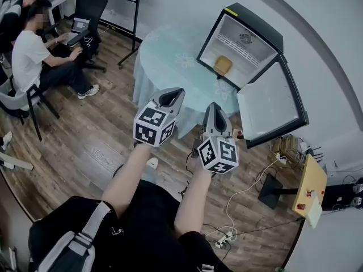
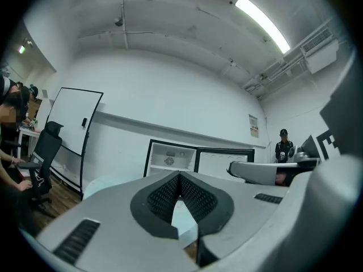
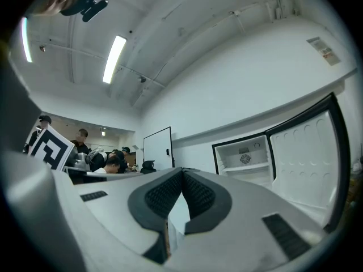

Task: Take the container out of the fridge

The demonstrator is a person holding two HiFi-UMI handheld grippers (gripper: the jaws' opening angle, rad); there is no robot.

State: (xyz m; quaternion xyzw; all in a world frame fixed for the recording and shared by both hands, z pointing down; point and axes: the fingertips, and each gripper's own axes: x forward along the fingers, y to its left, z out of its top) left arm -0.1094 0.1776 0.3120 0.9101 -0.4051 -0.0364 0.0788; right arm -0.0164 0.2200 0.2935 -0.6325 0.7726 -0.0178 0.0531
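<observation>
Low in the middle of the head view, the left tongs point(image 1: 170, 98) and right tongs point(image 1: 216, 115) are side by side, each closed tight with nothing between its jaws. Beyond them, toward the upper right, a small fridge point(image 1: 250, 49) stands on the round, cloth-covered worktop point(image 1: 170, 55) with its door point(image 1: 270, 103) swung wide. The yellow container point(image 1: 223, 65) sits inside the fridge, well apart from both tongs.

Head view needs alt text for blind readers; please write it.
A person holds the left gripper and right gripper out toward a round table, where a small fridge stands open with a yellow container inside. Upper left, a seated person works at a desk.
</observation>
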